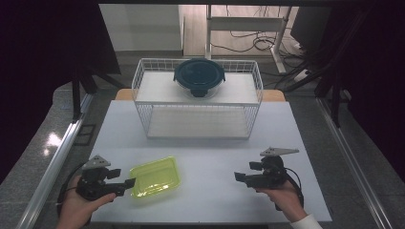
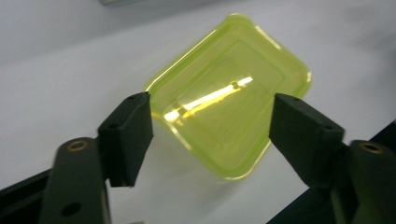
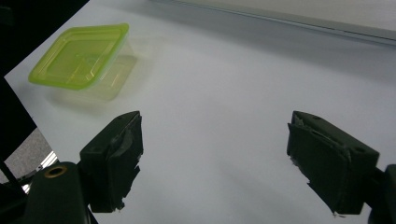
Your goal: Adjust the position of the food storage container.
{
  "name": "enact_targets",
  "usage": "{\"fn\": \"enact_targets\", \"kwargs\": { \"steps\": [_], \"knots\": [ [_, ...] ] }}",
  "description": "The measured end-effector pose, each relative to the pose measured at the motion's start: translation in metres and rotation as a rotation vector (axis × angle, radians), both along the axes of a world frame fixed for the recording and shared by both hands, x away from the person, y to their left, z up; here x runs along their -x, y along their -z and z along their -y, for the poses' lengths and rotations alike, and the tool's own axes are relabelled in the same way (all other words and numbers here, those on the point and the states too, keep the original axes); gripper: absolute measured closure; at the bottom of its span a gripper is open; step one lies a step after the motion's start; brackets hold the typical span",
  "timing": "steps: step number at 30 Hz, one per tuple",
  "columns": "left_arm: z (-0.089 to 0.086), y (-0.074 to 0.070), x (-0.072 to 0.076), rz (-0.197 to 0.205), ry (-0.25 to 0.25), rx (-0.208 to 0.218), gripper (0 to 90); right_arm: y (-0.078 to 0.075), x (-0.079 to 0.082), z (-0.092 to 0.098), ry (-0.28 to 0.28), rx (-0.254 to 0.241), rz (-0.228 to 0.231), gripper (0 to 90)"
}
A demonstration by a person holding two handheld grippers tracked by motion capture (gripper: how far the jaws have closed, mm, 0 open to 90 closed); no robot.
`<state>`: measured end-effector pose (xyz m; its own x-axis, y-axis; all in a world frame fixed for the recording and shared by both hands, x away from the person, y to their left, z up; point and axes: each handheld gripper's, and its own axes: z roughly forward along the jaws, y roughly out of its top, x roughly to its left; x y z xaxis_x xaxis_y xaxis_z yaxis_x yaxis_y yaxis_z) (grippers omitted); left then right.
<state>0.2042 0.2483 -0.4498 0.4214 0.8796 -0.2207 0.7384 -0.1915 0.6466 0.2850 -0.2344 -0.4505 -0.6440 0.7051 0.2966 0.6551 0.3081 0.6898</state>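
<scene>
Plainly, we judged the lidded green container (image 1: 155, 179), near the counter's front left corner, light, thin-walled and slick, best pinched across its stiffer rim, with our left gripper (image 1: 130, 182) jaws apart astride its corner and our right gripper (image 1: 237, 177) jaws wide apart.

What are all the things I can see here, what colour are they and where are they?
yellow-green plastic container: one, see-through yellow-green, lid on, near left part of the table, just ahead of the left hand-held gripper's jaws.
round container: one, clear with a dark blue lid, on the rack's top shelf.
wire rack: one, white, two shelves, at the far middle of the table.
table: one, white.
left hand-held gripper: one, black, jaws open on either side of the yellow-green container's near corner, not pressing on it.
right hand-held gripper: one, black, jaws open, nothing between them, over the near right part of the table.
</scene>
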Motion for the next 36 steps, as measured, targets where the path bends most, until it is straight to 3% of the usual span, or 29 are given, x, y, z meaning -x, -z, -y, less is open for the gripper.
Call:
{"fn": "enact_targets", "kwargs": {
  "steps": [9,14,17,24,36],
  "knots": [
    [-0.007,0.018,-0.012,-0.068,-0.065,-0.131,53.7,0.003,-0.001,0.001,0.01,0.008,-0.011,18.4],
    [-0.011,0.031,-0.018,-0.124,-0.066,-0.14,77.7,0.003,-0.002,0.003,0.015,0.011,-0.01,18.6],
    [-0.012,0.038,-0.022,-0.154,-0.061,-0.131,84.7,0.004,-0.003,0.004,0.02,0.014,-0.013,18.7],
    [-0.009,0.052,-0.03,-0.207,-0.036,-0.119,89.5,0.005,-0.003,0.004,0.027,0.019,-0.018,18.9],
    [0.003,0.059,-0.044,-0.235,-0.001,-0.108,90.0,0.006,-0.004,0.006,0.034,0.028,-0.022,19.1]
  ]
}}
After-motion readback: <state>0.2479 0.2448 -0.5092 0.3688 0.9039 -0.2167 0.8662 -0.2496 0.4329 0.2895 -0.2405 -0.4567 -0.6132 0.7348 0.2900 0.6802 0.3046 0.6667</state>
